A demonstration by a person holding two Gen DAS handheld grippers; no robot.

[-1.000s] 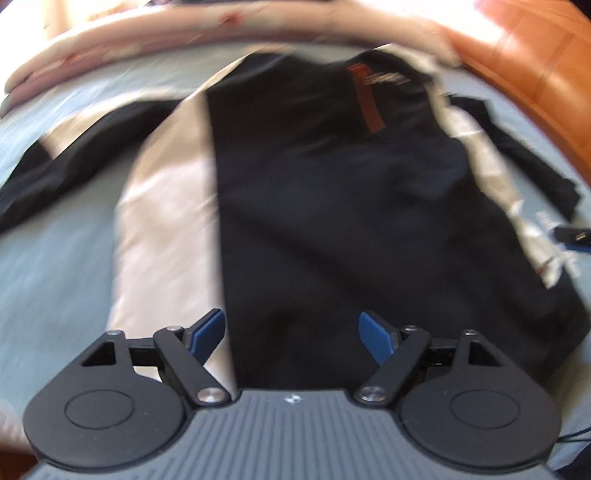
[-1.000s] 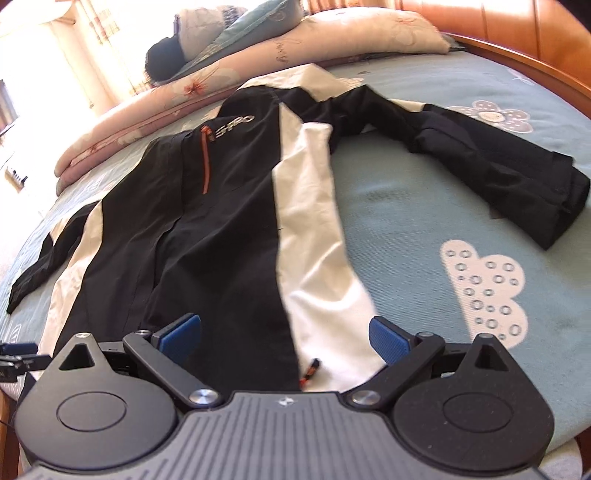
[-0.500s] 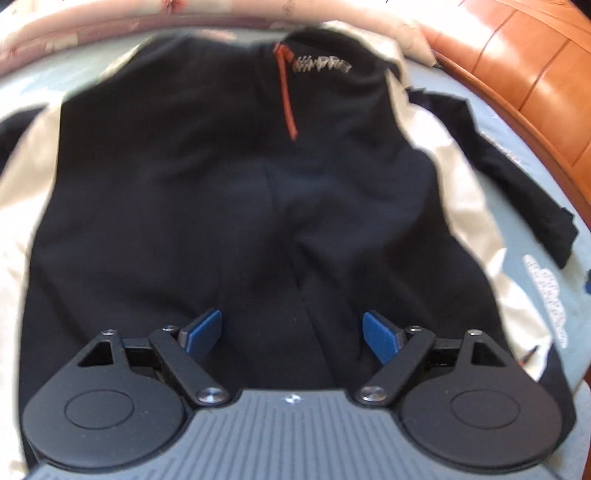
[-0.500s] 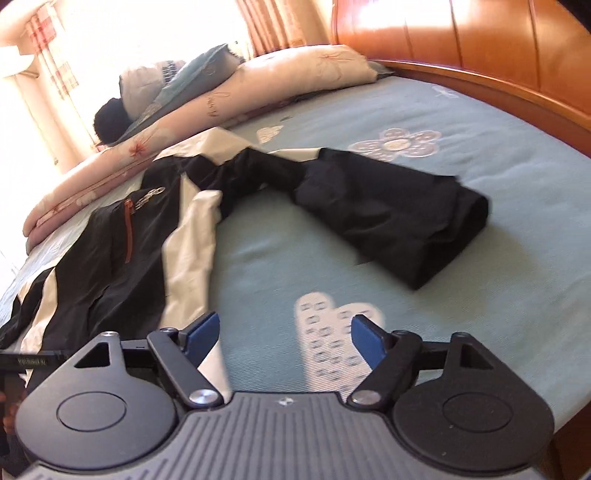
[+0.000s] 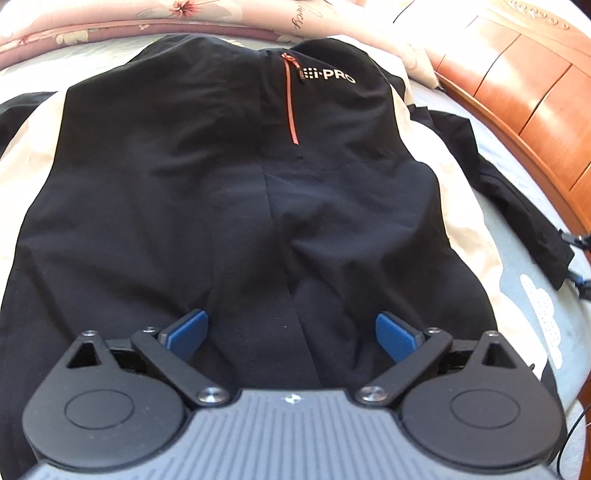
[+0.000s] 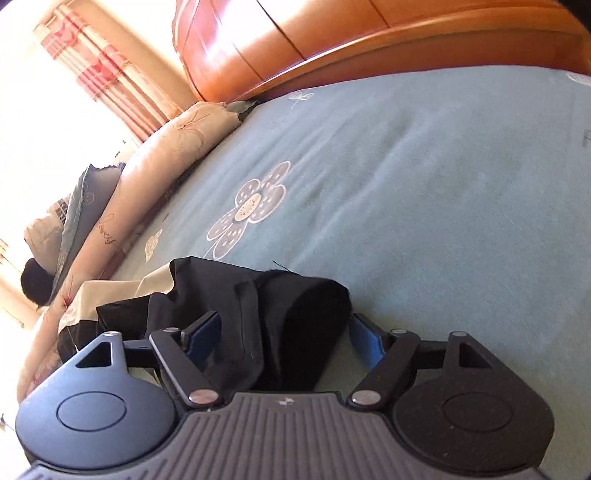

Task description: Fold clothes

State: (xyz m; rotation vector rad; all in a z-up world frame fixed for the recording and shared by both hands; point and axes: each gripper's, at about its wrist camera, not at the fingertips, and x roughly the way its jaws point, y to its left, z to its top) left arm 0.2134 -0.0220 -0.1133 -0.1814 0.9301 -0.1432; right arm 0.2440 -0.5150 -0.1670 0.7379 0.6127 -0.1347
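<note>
A black and cream jacket (image 5: 229, 192) with an orange zip and a white logo lies spread face up on the bed. My left gripper (image 5: 291, 332) is open and empty, low over the jacket's lower middle. The jacket's right sleeve (image 5: 517, 206) stretches to the right, and its black cuff end (image 6: 280, 317) lies between the fingers of my right gripper (image 6: 284, 332). The right gripper is open around the cuff, its blue pads (image 6: 364, 341) on either side. The right gripper shows as a small dark shape at the sleeve's end in the left wrist view (image 5: 576, 258).
The bed has a blue-green cover (image 6: 424, 184) with flower prints. A long rolled pink and cream quilt (image 5: 147, 18) and pillows (image 6: 177, 147) lie along the far side. An orange wooden headboard (image 5: 535, 92) stands at the right.
My left gripper has moved in over the jacket's middle. My right gripper has swung right and come down at the sleeve's end, so that the cuff now sits between its open fingers.
</note>
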